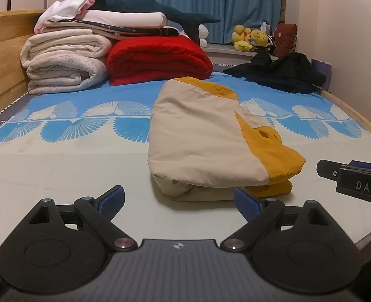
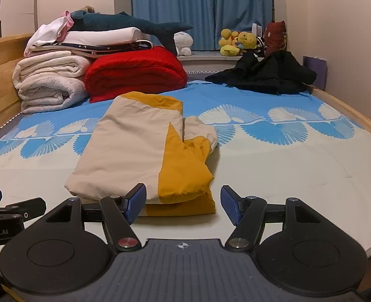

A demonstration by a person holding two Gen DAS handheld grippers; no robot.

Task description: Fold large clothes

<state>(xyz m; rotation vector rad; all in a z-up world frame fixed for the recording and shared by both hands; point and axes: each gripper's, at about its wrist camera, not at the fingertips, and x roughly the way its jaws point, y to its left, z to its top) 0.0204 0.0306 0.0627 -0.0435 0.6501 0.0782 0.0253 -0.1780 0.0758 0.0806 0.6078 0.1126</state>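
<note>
A beige and mustard-yellow garment [image 1: 205, 138] [image 2: 145, 148] lies folded into a long bundle on the bed, its near end toward me. My left gripper [image 1: 179, 201] hovers open just short of that near end, nothing between its blue pads. My right gripper [image 2: 182, 203] is open too, its pads either side of the bundle's yellow corner without touching it. Each gripper shows at the edge of the other's view: the right gripper [image 1: 354, 178] at the right, the left gripper [image 2: 6, 209] at the left.
Folded white blankets [image 1: 64, 60], a red blanket [image 1: 157, 60] and a plush shark [image 1: 147, 5] are stacked at the back left by the wooden headboard [image 1: 4, 50]. A crumpled black garment [image 1: 283, 73] lies back right. Plush toys [image 1: 250, 37] sit on the window ledge before blue curtains.
</note>
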